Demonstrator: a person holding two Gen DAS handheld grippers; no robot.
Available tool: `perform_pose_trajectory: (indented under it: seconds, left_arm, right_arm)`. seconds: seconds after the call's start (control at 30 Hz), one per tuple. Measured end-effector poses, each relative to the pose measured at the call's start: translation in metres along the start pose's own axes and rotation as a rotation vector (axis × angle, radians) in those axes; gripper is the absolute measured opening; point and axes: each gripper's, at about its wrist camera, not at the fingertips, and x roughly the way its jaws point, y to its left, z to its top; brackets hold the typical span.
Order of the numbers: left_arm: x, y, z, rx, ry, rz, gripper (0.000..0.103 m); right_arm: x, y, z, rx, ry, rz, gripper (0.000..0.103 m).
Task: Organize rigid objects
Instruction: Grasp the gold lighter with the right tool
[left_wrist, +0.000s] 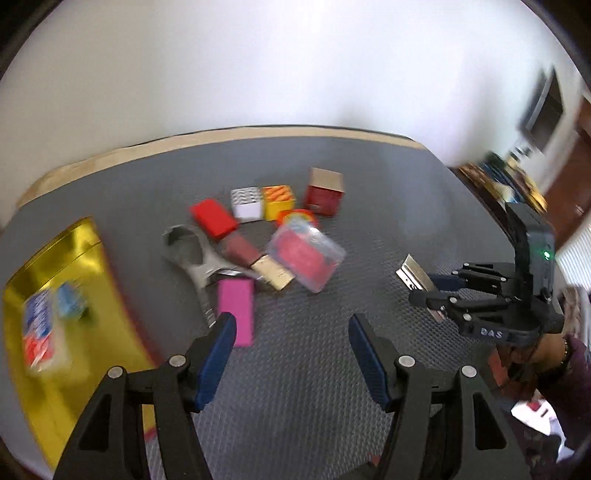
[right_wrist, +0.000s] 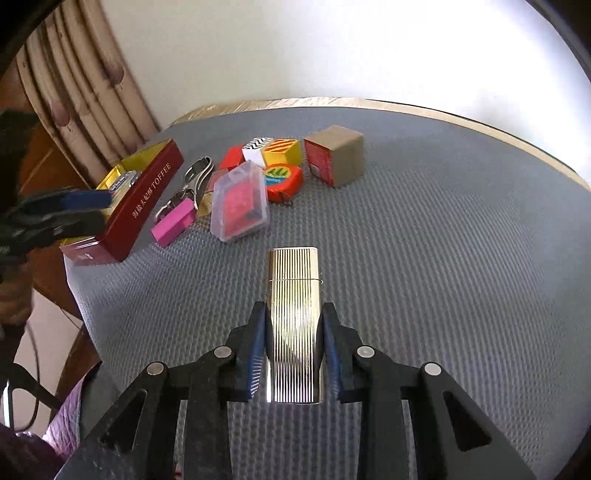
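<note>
The right gripper (right_wrist: 294, 347) is clamping a ribbed silver lighter (right_wrist: 294, 295) above the grey mat (right_wrist: 443, 258), while the left gripper (left_wrist: 291, 332) is hovering with jaws apart near the pink block (left_wrist: 236, 310).

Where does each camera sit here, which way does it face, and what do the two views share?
Left wrist: rides the left tongs, open and empty, looking down over the grey mat; the right tongs and a sleeve show at the right.
Right wrist: rides the right tongs, shut on a ribbed metal lighter; the left tongs show at the left.
Shared: the toffee tin, pink block, clear case, cardboard cube.
</note>
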Motion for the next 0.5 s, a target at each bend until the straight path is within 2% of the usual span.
perform_pose_trajectory:
  seconds: [0.17,0.3,0.5]
  left_arm:
    - [0.033,0.013,0.01,0.009,0.079,-0.025,0.065]
    - [0.049,0.019,0.012,0.025,0.13,0.037,0.065]
    - [0.072,0.019,0.016,0.062,0.202,0.073,0.065]
  right_arm:
    - [0.0,-0.007,-0.007,0.052,-0.014,0.016,0.026]
    - [0.004,-0.014,-0.006,0.088,-0.021,0.045,0.026]
    - [0.008,-0.015,-0.004,0.108,-0.019,0.078,0.026]
